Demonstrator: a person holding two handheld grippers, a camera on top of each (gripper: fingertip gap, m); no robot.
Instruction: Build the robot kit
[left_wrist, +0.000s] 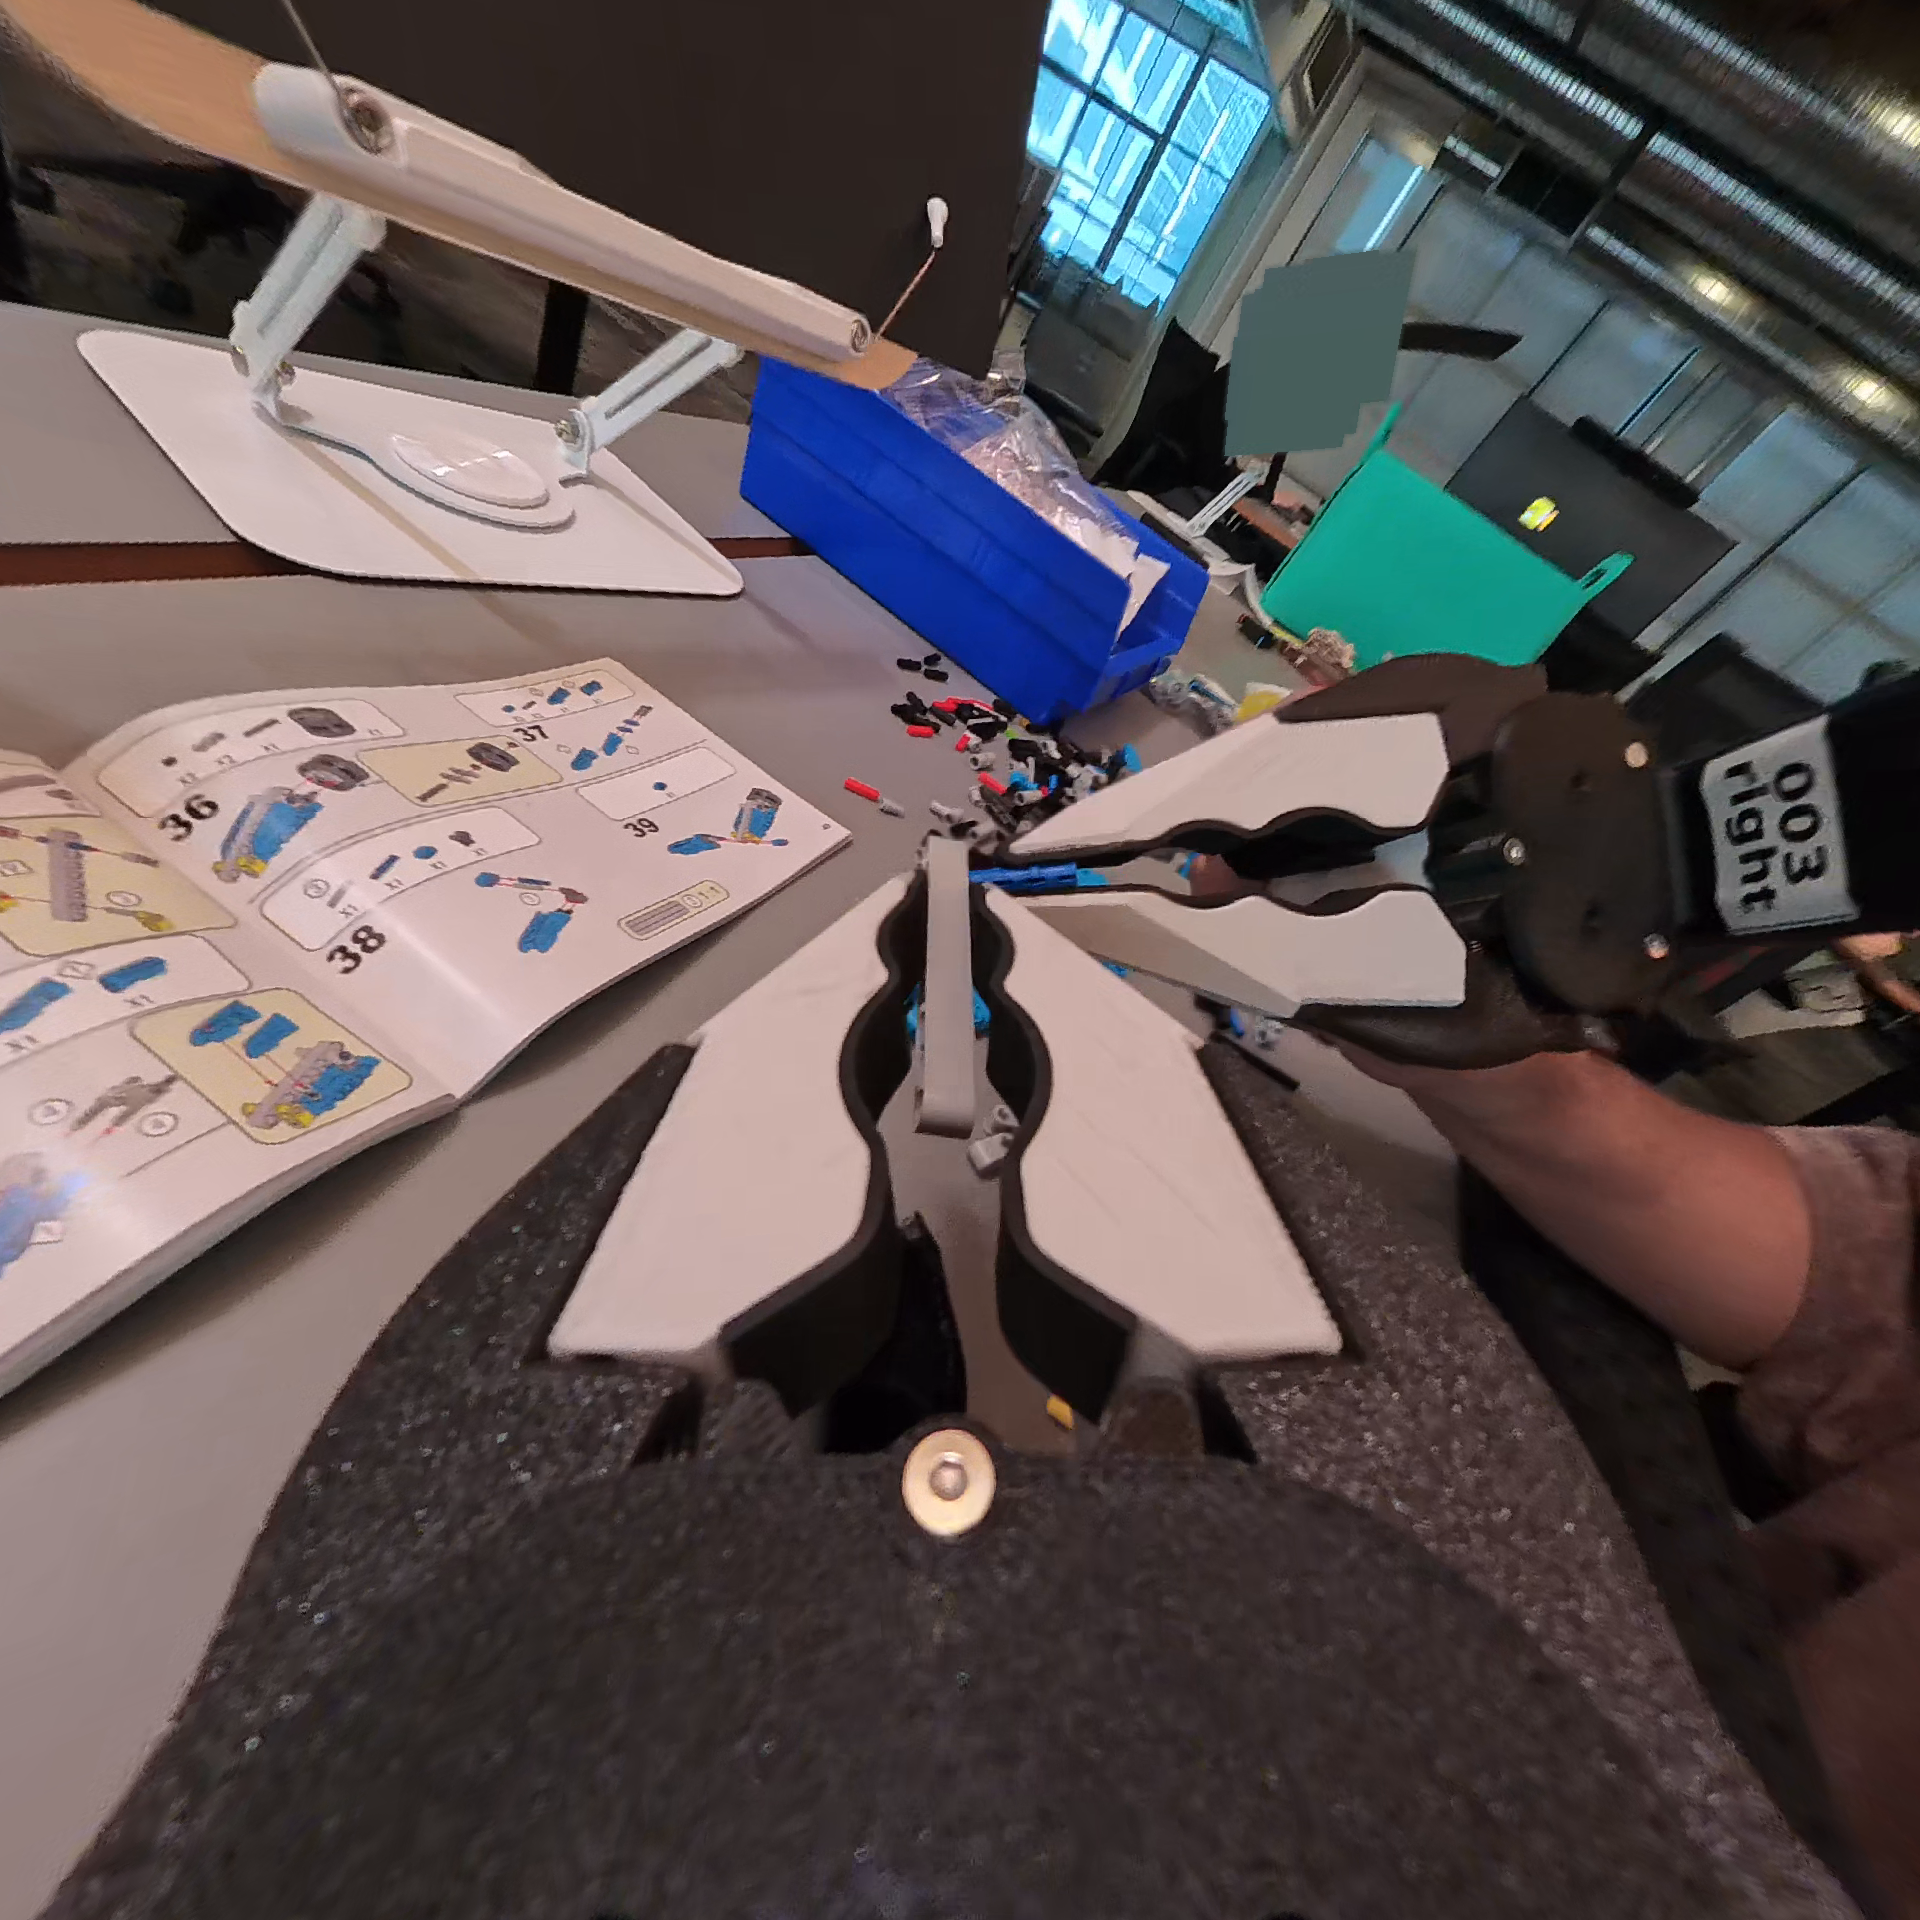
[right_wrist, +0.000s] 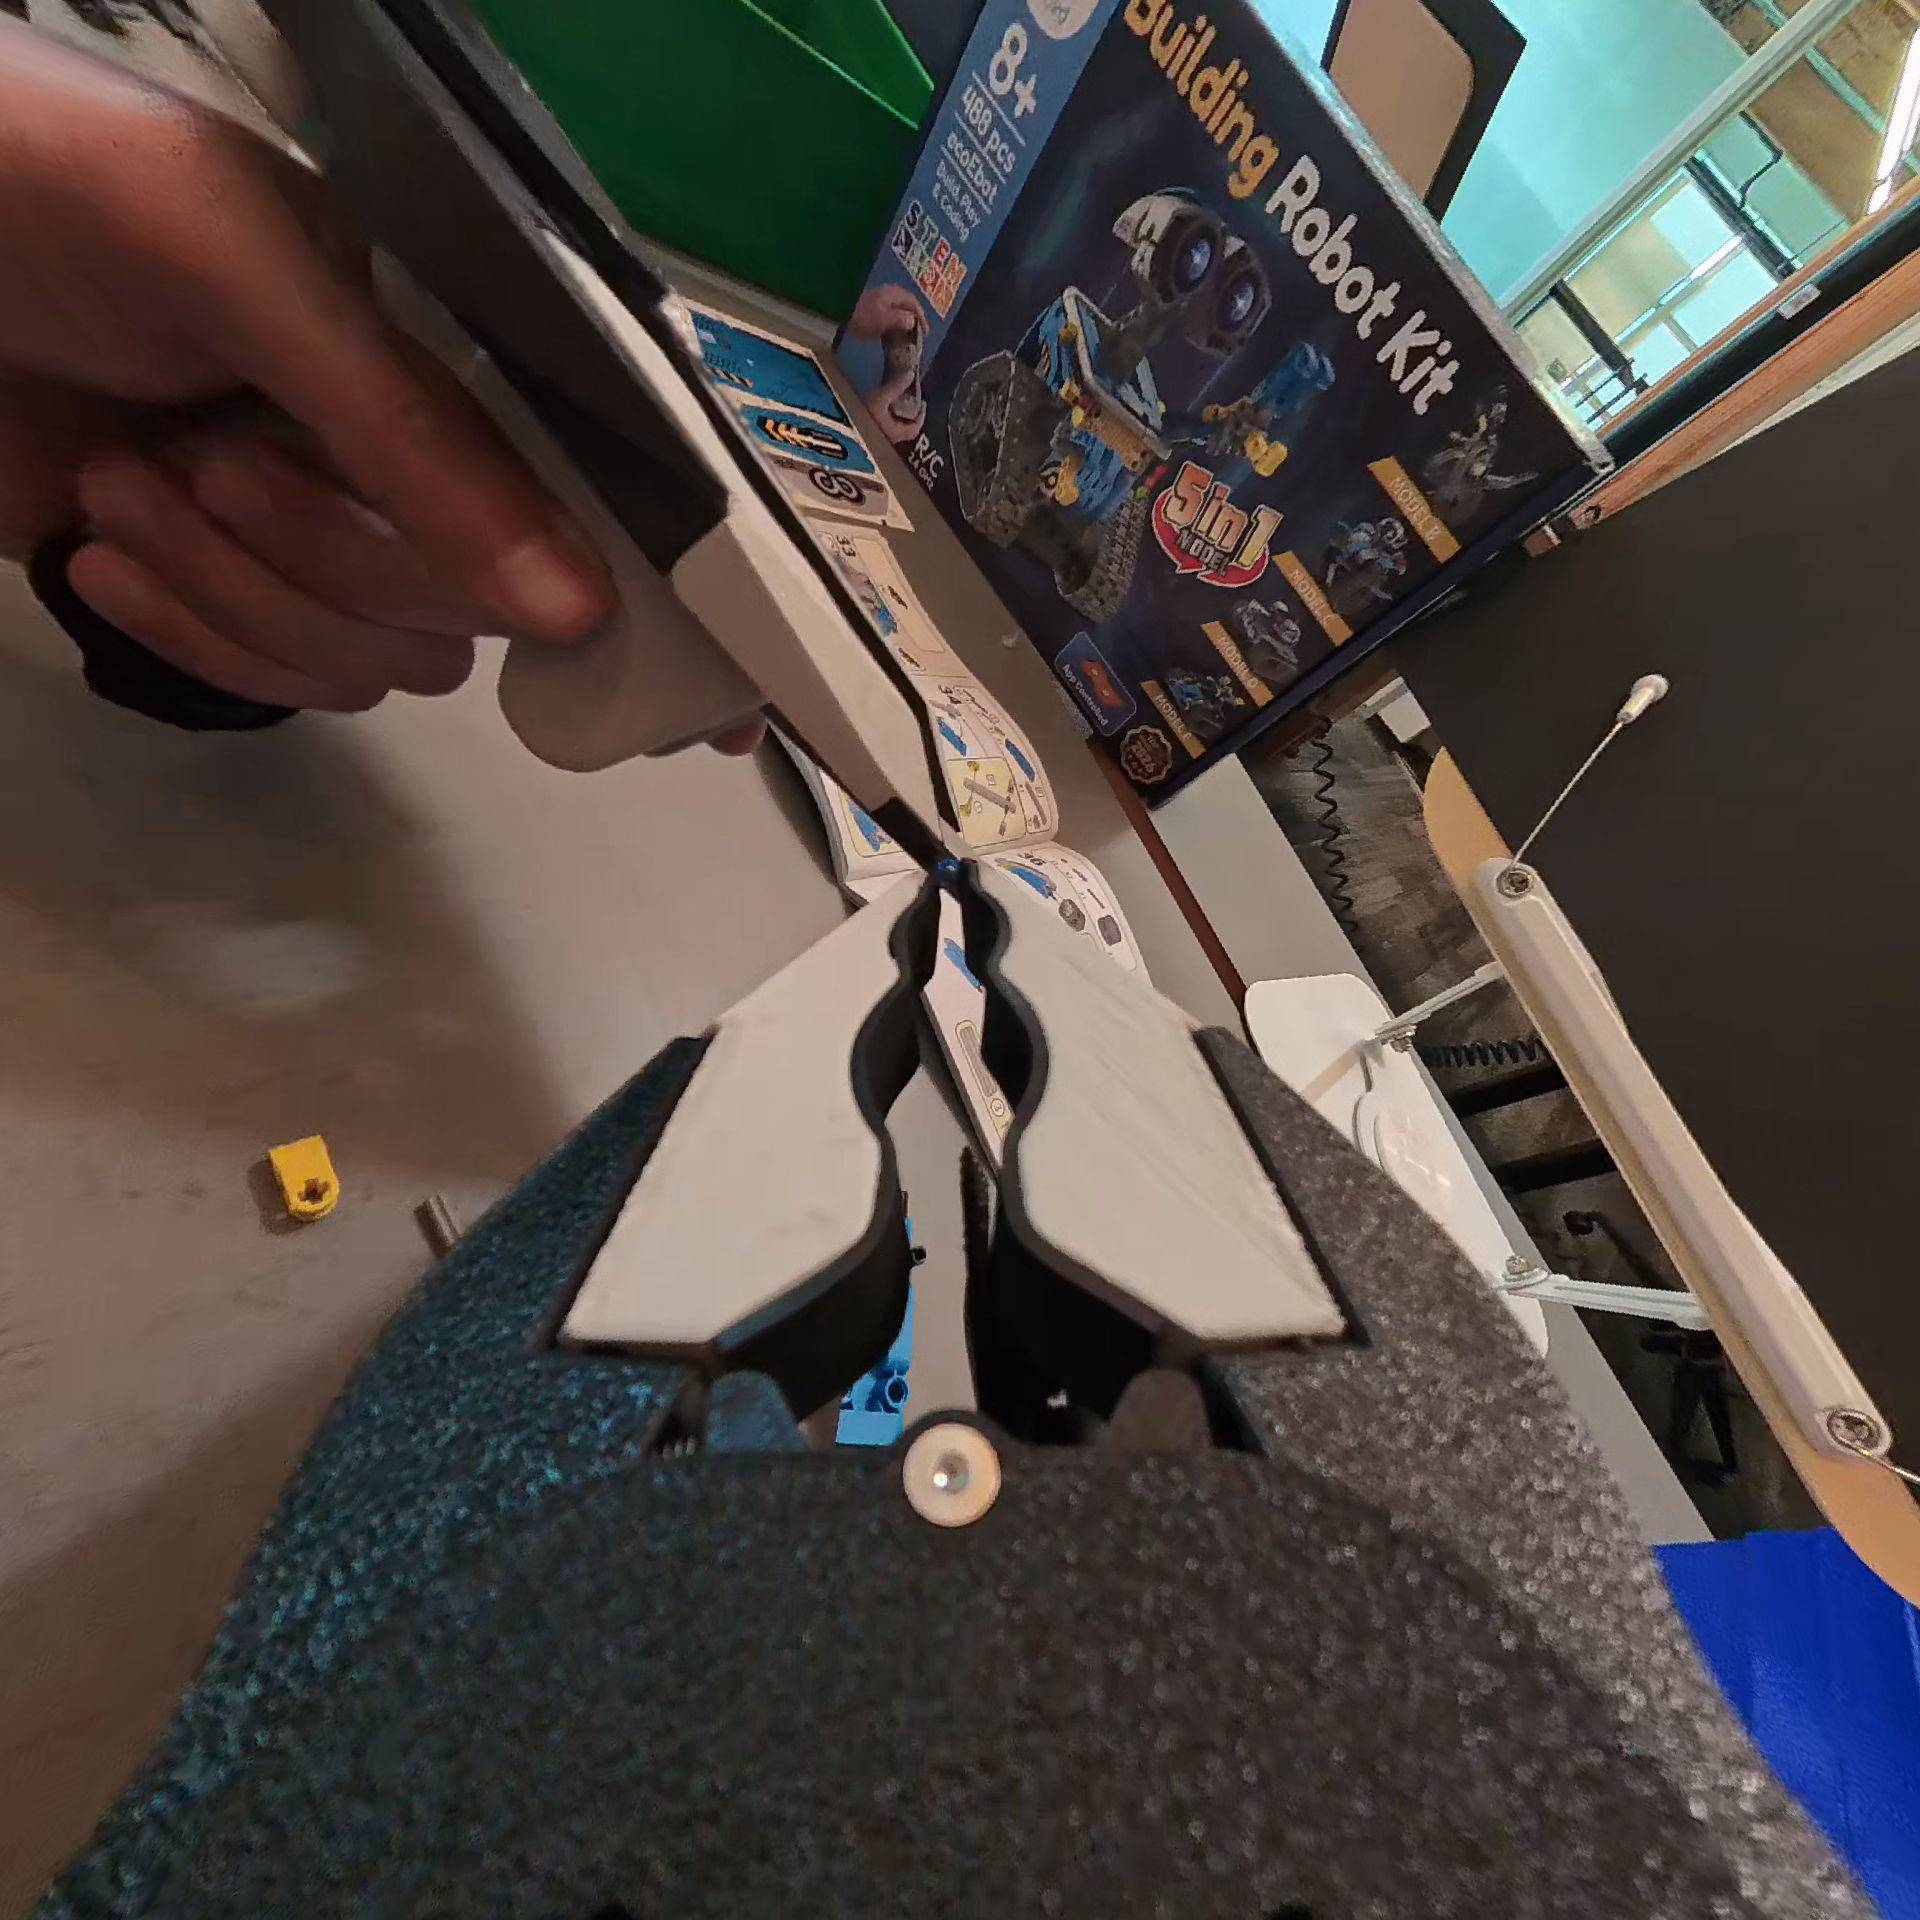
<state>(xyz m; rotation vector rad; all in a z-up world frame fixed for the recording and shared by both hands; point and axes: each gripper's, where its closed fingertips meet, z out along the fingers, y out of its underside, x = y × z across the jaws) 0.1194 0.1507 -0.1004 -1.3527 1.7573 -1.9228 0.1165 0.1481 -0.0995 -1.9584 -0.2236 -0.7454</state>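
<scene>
My left gripper (left_wrist: 948, 871) is shut on a long grey beam (left_wrist: 945, 987) that stands up between its fingers. My right gripper (left_wrist: 1023, 871) comes in from the right, shut on a thin blue piece (left_wrist: 1049, 878) whose end meets the top of the beam. In the right wrist view my right gripper (right_wrist: 951, 883) pinches the small blue piece (right_wrist: 948, 869) at its tips. The left gripper (right_wrist: 914, 821), held by a hand (right_wrist: 260, 468), reaches down from the upper left and its tip touches that piece. The beam is hidden in this view.
An open instruction booklet (left_wrist: 343, 894) lies to the left on the grey table (left_wrist: 623, 1195). A pile of small parts (left_wrist: 1018, 769) lies before a blue bin (left_wrist: 956, 551). A white stand (left_wrist: 416, 488), a kit box (right_wrist: 1195, 364) and a yellow piece (right_wrist: 301, 1179) are nearby. My two grippers' fingertips are within a few centimetres of each other.
</scene>
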